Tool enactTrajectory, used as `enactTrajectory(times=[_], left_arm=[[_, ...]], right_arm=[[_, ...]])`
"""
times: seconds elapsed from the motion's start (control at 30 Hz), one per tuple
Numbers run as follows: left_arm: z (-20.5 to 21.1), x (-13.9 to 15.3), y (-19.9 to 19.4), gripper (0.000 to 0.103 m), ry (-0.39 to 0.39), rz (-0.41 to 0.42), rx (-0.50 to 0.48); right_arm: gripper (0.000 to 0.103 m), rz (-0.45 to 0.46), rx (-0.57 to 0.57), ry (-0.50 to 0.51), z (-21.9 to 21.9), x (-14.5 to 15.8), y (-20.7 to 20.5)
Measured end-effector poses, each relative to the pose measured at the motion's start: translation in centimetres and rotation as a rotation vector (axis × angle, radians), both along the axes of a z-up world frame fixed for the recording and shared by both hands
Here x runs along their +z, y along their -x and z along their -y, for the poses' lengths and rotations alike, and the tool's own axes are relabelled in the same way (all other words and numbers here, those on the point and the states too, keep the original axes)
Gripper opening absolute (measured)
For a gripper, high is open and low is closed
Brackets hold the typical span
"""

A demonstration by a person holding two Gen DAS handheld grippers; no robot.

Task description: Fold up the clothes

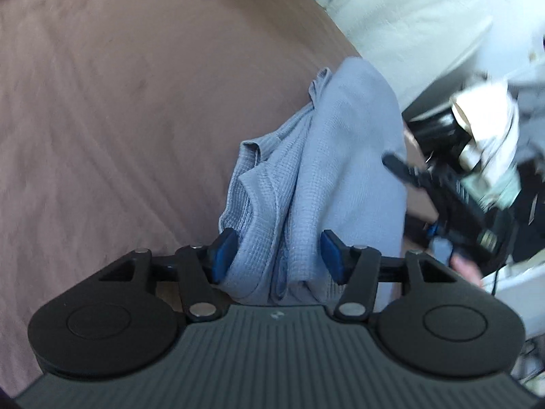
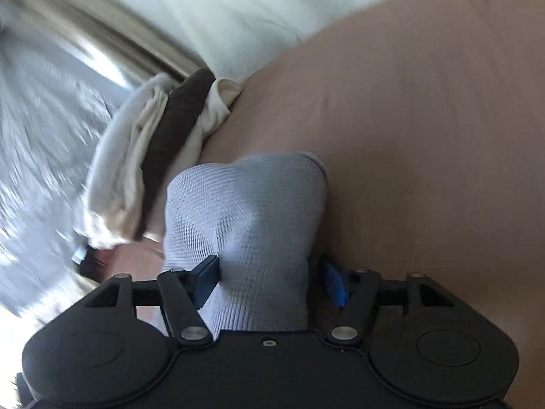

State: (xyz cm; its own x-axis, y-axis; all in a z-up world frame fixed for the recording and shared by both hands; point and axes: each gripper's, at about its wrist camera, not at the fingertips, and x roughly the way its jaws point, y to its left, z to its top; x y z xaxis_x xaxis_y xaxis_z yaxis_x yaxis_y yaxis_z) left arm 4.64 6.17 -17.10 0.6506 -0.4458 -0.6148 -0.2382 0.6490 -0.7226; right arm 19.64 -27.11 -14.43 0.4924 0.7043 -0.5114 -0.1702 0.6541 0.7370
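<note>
A light blue waffle-knit garment (image 1: 327, 156) lies bunched on the brown bed sheet (image 1: 119, 102). In the left wrist view my left gripper (image 1: 277, 255) straddles its near end. The blue pads stand apart, with folds of the cloth between them, and the grip looks loose. My right gripper (image 1: 402, 170) reaches in from the right at the garment's edge, blurred. In the right wrist view the same garment (image 2: 248, 211) bulges up between the jaws of my right gripper (image 2: 269, 279). There the left pad touches the cloth and a dark gap separates the right pad from it.
A pile of cream and dark brown clothes (image 2: 163, 156) lies just left of the garment. White pillows or bedding (image 1: 408, 17) sit at the head of the bed. A grey curtain (image 2: 41, 136) hangs at the left. A person's fingers (image 1: 466, 269) show at the right.
</note>
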Motion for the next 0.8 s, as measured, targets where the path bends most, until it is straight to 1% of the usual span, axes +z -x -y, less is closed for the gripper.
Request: enactTrajectory(times=[0.03,0.07,0.1,0.13,0.2,0.23,0.27,0.3,0.37,0.47,0.57,0.63,0.7,0.8], left_arm=[[0.1,0.0,-0.1,0.041,-0.001,0.014,-0.013],[0.2,0.0,-0.3,0.019,-0.001,0.029,-0.026],[0.7,0.4,-0.4,0.011,-0.040,0.048,-0.047],[1.5,1.0,-0.5,0.011,-0.095,0.070,-0.071],[2.7,2.3,-0.6,0.011,-0.198,0.111,-0.105],[3.0,2.8,-0.6,0.011,-0.222,0.128,-0.100],[3.0,3.1,-0.4,0.011,-0.226,0.143,-0.090],[2.9,3.6,-0.3,0.011,-0.231,0.157,-0.080],[2.8,4.5,0.4,0.011,-0.250,0.179,-0.068],[3.1,6.1,1.5,0.011,-0.284,0.207,-0.048],[3.1,8.1,2.8,0.011,-0.356,0.256,-0.023],[2.5,9.9,4.0,0.011,-0.395,0.294,0.008],[1.4,12.4,5.1,0.011,-0.406,0.328,0.061],[-0.7,18.3,6.0,0.010,-0.512,0.431,0.133]], right_arm=[[0.069,-0.004,0.008,-0.021,0.1,-0.4,0.2],[0.069,-0.004,0.017,-0.036,-0.2,-0.7,0.3],[0.069,-0.004,0.026,-0.050,-0.4,-1.1,0.4],[0.069,-0.008,0.036,-0.061,-0.5,-1.3,0.1],[0.069,-0.038,0.042,-0.071,-1.1,-1.5,-2.2],[0.064,-0.044,0.042,-0.074,-1.6,-1.2,-3.5],[0.052,-0.029,0.045,-0.059,-2.3,-0.7,-4.3],[0.042,0.012,0.057,-0.018,-2.9,0.0,-4.1],[0.038,0.126,0.087,0.060,-3.8,2.2,-2.9],[0.037,0.256,0.106,0.083,-4.2,5.4,-0.2],[0.037,0.357,0.111,0.093,-5.5,8.4,1.3],[0.036,0.413,0.127,0.079,-6.3,10.7,2.0],[0.035,0.468,0.149,0.063,-7.2,13.1,2.6],[0.035,0.567,0.206,0.032,-10.2,17.7,1.7]])
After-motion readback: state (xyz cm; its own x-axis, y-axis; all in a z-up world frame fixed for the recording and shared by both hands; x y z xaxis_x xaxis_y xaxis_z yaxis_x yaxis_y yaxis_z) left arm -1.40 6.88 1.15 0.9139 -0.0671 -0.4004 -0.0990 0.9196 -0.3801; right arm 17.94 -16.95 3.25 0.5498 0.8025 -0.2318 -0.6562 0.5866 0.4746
